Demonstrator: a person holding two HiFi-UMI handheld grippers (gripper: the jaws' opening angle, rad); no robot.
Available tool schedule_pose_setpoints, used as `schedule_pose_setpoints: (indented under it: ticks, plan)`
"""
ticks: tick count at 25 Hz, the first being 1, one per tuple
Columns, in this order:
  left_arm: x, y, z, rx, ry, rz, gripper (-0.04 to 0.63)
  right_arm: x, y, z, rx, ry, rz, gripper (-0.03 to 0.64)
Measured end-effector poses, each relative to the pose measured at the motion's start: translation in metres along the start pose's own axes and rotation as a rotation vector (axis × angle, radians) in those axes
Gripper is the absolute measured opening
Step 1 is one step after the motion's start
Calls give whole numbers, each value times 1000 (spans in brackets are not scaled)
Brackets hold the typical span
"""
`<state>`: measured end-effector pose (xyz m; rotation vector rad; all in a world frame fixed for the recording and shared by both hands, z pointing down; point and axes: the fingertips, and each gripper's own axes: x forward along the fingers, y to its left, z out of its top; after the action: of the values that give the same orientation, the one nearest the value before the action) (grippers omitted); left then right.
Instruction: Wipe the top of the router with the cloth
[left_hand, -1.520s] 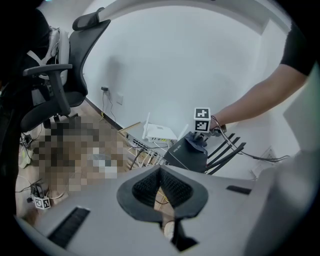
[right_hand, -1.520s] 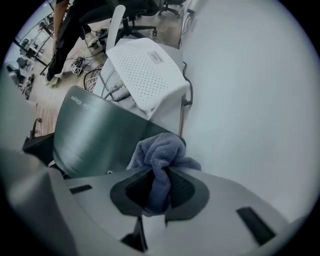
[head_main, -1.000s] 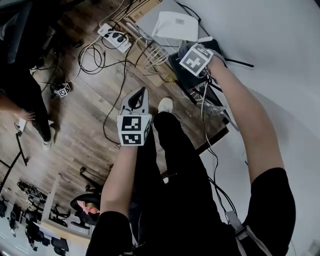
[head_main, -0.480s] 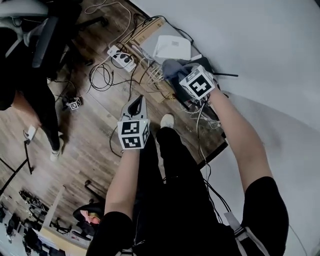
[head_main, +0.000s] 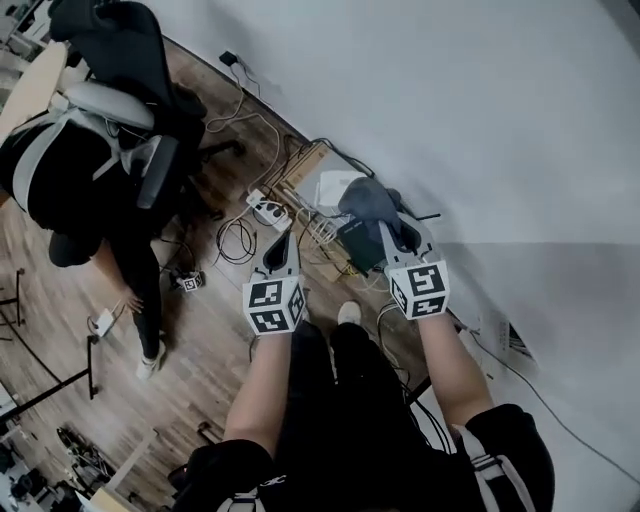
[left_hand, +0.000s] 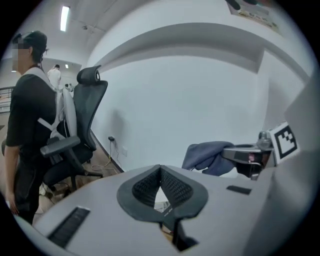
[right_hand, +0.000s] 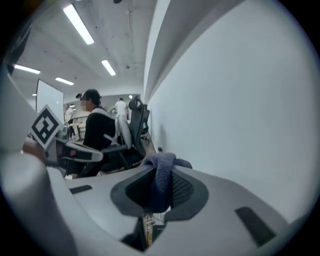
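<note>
The white router (head_main: 333, 186) lies on the floor by the wall, among cables. My right gripper (head_main: 388, 226) is shut on a blue-grey cloth (head_main: 368, 198), which bunches over its jaw tips just right of the router. In the right gripper view the cloth (right_hand: 161, 172) hangs between the closed jaws. My left gripper (head_main: 283, 240) is held left of it, shut and empty, pointing toward the power strip. The left gripper view shows the cloth (left_hand: 205, 154) off to the right, held in the right gripper (left_hand: 235, 152).
A white power strip (head_main: 268, 212) and tangled cables lie on the wood floor. A black box (head_main: 356, 244) sits below the router. A person in black stands beside a black office chair (head_main: 135, 60) at upper left. White wall (head_main: 470, 110) fills the right.
The right gripper, holding the cloth, has drawn back from over the black box toward me. Both grippers now sit side by side, and the head view has swung to show more wall and the chair.
</note>
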<state>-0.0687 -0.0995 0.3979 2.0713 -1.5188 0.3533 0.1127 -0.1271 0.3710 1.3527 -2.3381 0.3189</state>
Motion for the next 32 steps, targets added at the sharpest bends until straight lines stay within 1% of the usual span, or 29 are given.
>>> schedule_pose_setpoints:
  ticks: [4, 8, 12, 17, 20, 23, 29, 32]
  plan:
    - [-25, -26, 61, 63, -60, -5, -2, -58, -5, 72, 122, -206, -83, 37]
    - [-58, -58, 118, 142, -127, -30, -2, -106, -9, 135, 163, -354, -147, 37]
    - [-89, -83, 177, 232, -216, -46, -2, -127, -17, 179, 178, -428, -181, 37]
    - [-143, -100, 231, 304, -342, -22, -2, -155, -9, 206, 194, -474, -197, 37]
    - [-165, -106, 249, 317, -392, -8, -2, -170, -3, 224, 171, -516, -192, 37]
    - [-173, -111, 258, 326, -398, -11, -2, -178, -2, 234, 157, -525, -189, 37]
    - [-177, -128, 248, 348, -394, -55, -2, -186, 3, 232, 156, -539, -190, 37]
    - [-178, -131, 247, 348, -395, -64, -2, -187, 7, 232, 150, -544, -181, 37]
